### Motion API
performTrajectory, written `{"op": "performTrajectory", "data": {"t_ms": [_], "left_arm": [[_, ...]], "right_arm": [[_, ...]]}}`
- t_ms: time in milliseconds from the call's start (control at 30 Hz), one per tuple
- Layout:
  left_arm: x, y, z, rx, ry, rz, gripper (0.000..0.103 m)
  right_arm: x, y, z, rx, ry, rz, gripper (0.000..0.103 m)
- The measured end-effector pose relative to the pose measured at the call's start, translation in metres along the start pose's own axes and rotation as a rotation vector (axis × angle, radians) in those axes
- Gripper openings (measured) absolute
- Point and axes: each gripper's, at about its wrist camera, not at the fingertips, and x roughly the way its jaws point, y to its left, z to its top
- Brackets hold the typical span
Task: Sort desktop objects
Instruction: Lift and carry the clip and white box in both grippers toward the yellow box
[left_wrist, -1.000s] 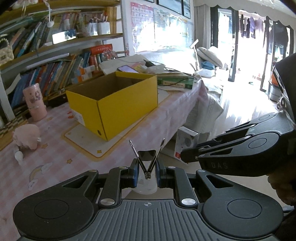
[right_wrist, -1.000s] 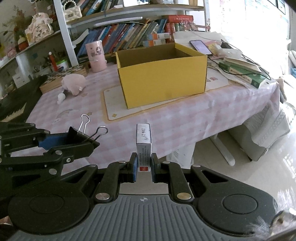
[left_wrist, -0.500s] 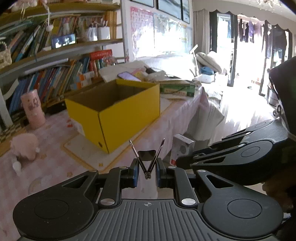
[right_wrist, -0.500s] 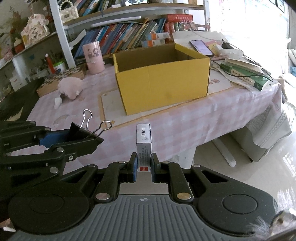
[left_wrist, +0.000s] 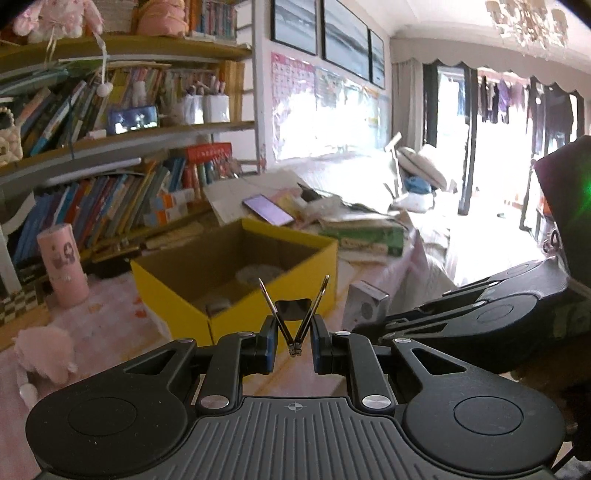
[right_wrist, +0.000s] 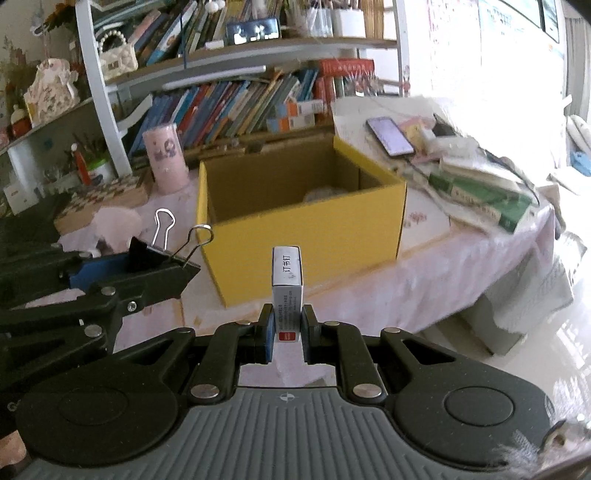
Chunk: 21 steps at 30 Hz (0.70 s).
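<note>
— Where did the yellow box (right_wrist: 303, 236) lie from the two loads?

— Ahead of both and lower. The left gripper (left_wrist: 293, 345) was clamped on a binder clip (left_wrist: 293, 314), wire handles up; the right gripper (right_wrist: 287, 334) was clamped on a staple box (right_wrist: 287, 277), long axis upright and short of the box's near wall.

— Which was nearer?

— Hard to call; they looked about level.

— Anything inside?

— A pale round thing and something small, blurred. Beside the box stood a pink cup (right_wrist: 164, 157).

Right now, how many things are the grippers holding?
2. A binder clip is pinched in the left gripper, and a small staple box in the right gripper.
</note>
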Motion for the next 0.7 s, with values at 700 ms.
{"op": "performTrajectory", "data": {"t_ms": [700], "left_arm": [[0.067,0.032,0.041,-0.015,-0.001,0.089,0.017]], "right_arm": [[0.067,-0.032,0.086,-0.043,-0.061,0.058,0.013]]}}
